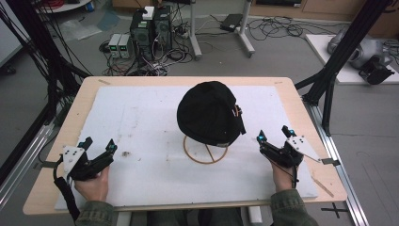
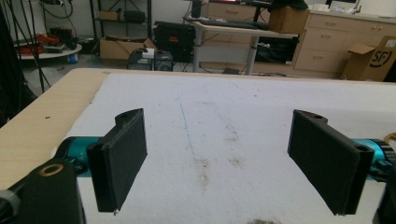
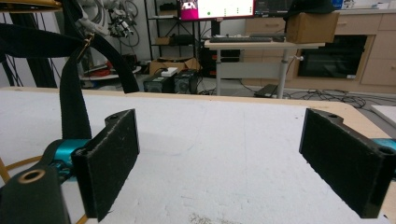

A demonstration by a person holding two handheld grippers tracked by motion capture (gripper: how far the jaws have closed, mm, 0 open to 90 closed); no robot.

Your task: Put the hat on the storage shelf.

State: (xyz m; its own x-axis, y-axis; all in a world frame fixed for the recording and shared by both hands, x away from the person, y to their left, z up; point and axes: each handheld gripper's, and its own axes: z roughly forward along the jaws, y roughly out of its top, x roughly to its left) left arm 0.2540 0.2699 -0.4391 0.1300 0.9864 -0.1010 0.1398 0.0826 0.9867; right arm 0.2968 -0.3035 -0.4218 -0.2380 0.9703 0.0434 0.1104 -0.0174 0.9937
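- Cap [image 1: 208, 112]: a black cap sits on a thin wire stand [image 1: 205, 154] near the middle of the surface [image 1: 141, 127], a bit toward the right and far edges.
- It looks soft and light, and would likely bend when squeezed.
- The strap [image 3: 74, 93] at its back hangs loose, so it may swing.
- A good place to hold is probably the lower rim, from both sides.
- The stand looks light too and could tip.
- The left hand-held gripper [image 1: 98, 145] is spread wide and holds nothing, near the near-left corner.
- The right hand-held gripper [image 1: 273, 133] is spread wide and holds nothing, near the right edge, just beside the cap.
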